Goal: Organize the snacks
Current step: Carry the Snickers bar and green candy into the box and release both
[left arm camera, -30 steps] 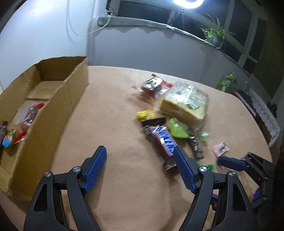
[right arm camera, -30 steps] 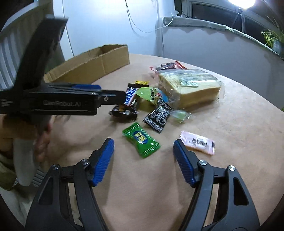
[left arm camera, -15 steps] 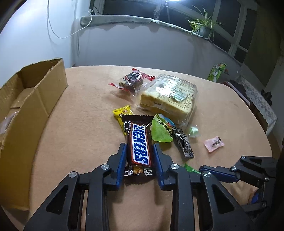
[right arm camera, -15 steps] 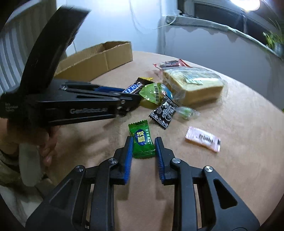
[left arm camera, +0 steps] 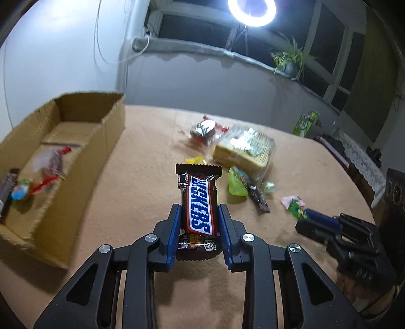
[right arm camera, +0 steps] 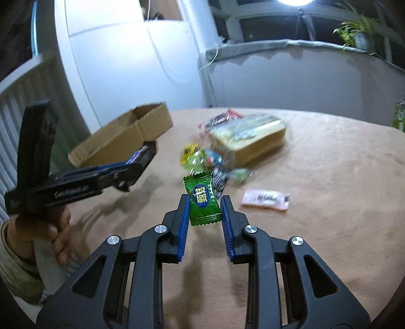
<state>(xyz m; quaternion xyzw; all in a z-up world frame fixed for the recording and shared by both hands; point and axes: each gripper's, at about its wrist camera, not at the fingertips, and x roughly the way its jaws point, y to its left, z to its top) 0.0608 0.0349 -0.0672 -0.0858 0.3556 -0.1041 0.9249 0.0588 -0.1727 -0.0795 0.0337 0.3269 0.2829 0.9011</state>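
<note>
My left gripper point(left arm camera: 199, 215) is shut on a Snickers bar point(left arm camera: 200, 202) and holds it above the table; it also shows in the right wrist view point(right arm camera: 136, 164). My right gripper point(right arm camera: 205, 203) is shut on a green wrapped candy point(right arm camera: 203, 200), lifted off the table; it also shows in the left wrist view point(left arm camera: 307, 215). An open cardboard box point(left arm camera: 106, 131) with several snacks inside stands at the left. A bread bag point(left arm camera: 244, 149), a red-wrapped snack point(left arm camera: 205, 129), a yellow candy point(left arm camera: 195, 160), a green packet point(left arm camera: 236, 181) and a pink candy point(right arm camera: 265, 200) lie on the table.
The round table point(left arm camera: 141, 157) has a tan cloth. A grey ledge with a potted plant point(left arm camera: 288, 63) and a ring light point(left arm camera: 251, 11) is behind it. A green carton point(left arm camera: 306, 124) stands at the far right edge.
Both grippers closed on their snacks half a second ago. Both have now lifted them off the table, and the left gripper has swung toward the box.
</note>
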